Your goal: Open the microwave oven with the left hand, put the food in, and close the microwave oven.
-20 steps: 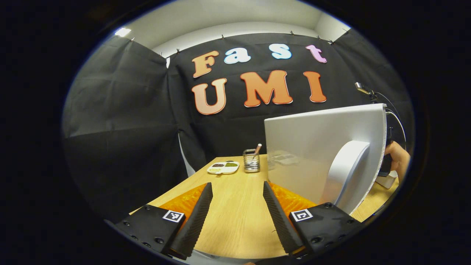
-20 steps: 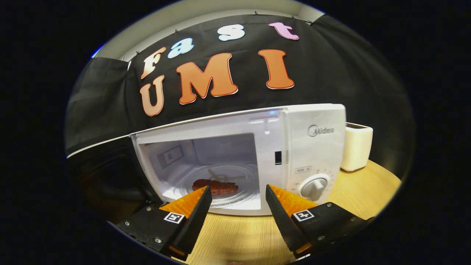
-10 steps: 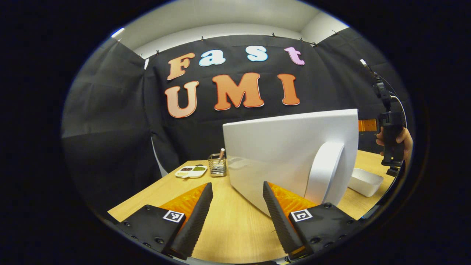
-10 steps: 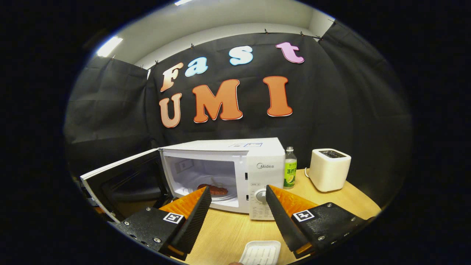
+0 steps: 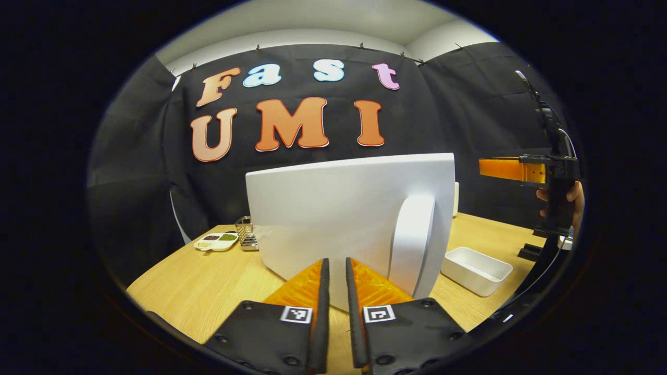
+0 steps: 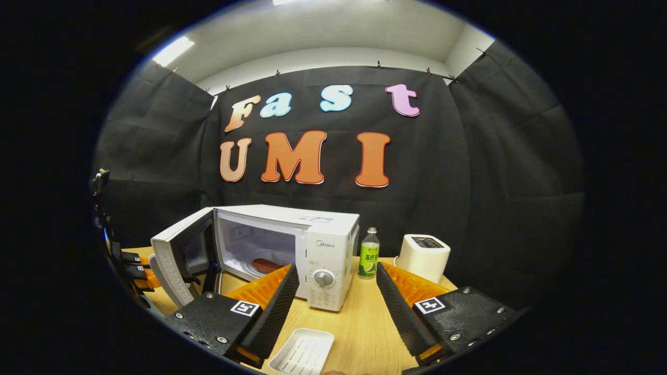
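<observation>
Black cloth walls close the booth around a light wooden table [image 6: 359, 333], and every place below is given relative to the microwave oven [image 6: 292, 250] standing on it.

Nearest to the oven's door [image 5: 344, 219] is the left gripper [image 5: 333, 307]. Its two fingers are pressed almost together with only a thin slit between them, pinching nothing, and they point straight at the white outer face of the door, just left of the door's tall upright handle [image 5: 411, 239]. The tips appear to sit at or against that face; contact cannot be confirmed. The door stands part-way open, swung out from the hinge on the oven's left side, with its long axis upright. Closing it seems to call for a push from this outer side toward the cavity, so the left gripper is the better placed for that.

In front of the oven, well back from it, the right gripper [image 6: 333, 307] hangs over the table with its fingers spread wide and nothing between them. Just below it lies an empty white tray [image 6: 302, 351].

Inside the oven's lit white cavity the food [image 6: 267, 265] rests on the turntable: a flat, elongated reddish-brown piece, lying lengthwise across the floor. It looks already delivered, leaving only the door.

Right of the oven stand a green-labelled bottle [image 6: 369, 252] and, farther right, a white toaster [image 6: 423, 256]. Left of the door, in the left gripper view, sit a wire holder [image 5: 246, 234] and a small dish [image 5: 216, 241].
</observation>
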The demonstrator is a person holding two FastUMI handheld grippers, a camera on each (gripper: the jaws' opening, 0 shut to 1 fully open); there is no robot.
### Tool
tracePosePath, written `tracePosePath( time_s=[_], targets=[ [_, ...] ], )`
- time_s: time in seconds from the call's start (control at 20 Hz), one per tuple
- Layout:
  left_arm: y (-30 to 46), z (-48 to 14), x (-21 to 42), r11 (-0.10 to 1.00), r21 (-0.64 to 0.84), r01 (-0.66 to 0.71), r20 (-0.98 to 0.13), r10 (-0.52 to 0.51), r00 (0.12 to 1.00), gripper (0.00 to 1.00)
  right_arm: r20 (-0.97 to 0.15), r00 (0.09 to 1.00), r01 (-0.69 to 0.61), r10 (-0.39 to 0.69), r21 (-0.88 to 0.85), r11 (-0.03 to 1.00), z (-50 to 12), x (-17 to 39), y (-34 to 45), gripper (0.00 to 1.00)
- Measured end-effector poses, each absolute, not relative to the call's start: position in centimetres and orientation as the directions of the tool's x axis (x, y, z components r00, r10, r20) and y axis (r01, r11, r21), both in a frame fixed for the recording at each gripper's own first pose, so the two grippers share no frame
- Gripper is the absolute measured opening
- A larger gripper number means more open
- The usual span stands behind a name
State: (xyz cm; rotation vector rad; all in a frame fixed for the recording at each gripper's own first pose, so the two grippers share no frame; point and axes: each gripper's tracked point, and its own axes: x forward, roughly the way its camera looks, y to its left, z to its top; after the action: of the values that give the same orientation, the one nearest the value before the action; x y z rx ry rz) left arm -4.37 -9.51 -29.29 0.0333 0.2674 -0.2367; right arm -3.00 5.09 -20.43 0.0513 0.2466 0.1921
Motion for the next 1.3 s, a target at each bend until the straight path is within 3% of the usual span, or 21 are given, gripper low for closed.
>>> tracePosePath(
  time_s=[0.1,0.25,0.4,0.45,0.5,0.65,1.3],
  targets=[
    [-11.0,-30.1,-3.6,0.967,-0.024,0.254,-0.284,-0.250,0.926,0.05,-0.236,0.954,-0.172,0.185,0.074,0.982,-20.3,-3.3,4.0,0.92],
    [-13.7,-30.6,-2.8,0.944,-0.116,0.309,-0.299,-0.329,0.896,0.06,-0.223,0.960,-0.156,0.170,0.077,0.985,-19.6,-3.5,2.7,0.93],
    [-15.6,-30.6,-1.6,0.940,-0.083,0.330,-0.306,-0.339,0.890,0.06,-0.213,0.965,-0.143,0.155,0.070,0.987,-19.5,-3.4,1.5,0.93],
    [-16.2,-30.8,-0.8,0.939,-0.077,0.335,-0.306,-0.342,0.888,0.06,-0.209,0.966,-0.144,0.156,0.072,0.987,-19.5,-3.4,1.4,0.97],
    [-17.0,-31.0,0.0,0.935,-0.082,0.344,-0.309,-0.352,0.883,0.06,-0.209,0.966,-0.143,0.155,0.072,0.987,-19.5,-3.4,1.3,0.93],
    [-19.0,-31.5,2.4,0.928,-0.092,0.362,-0.313,-0.372,0.874,0.06,-0.216,0.964,-0.145,0.155,0.065,0.987,-20.0,-3.3,1.1,0.93],
    [-23.5,-35.9,10.5,0.938,-0.078,0.336,-0.361,-0.341,0.868,0.06,-0.238,0.961,-0.134,0.140,0.040,0.990,-21.0,-2.7,-0.2,0.93]
  ],
)
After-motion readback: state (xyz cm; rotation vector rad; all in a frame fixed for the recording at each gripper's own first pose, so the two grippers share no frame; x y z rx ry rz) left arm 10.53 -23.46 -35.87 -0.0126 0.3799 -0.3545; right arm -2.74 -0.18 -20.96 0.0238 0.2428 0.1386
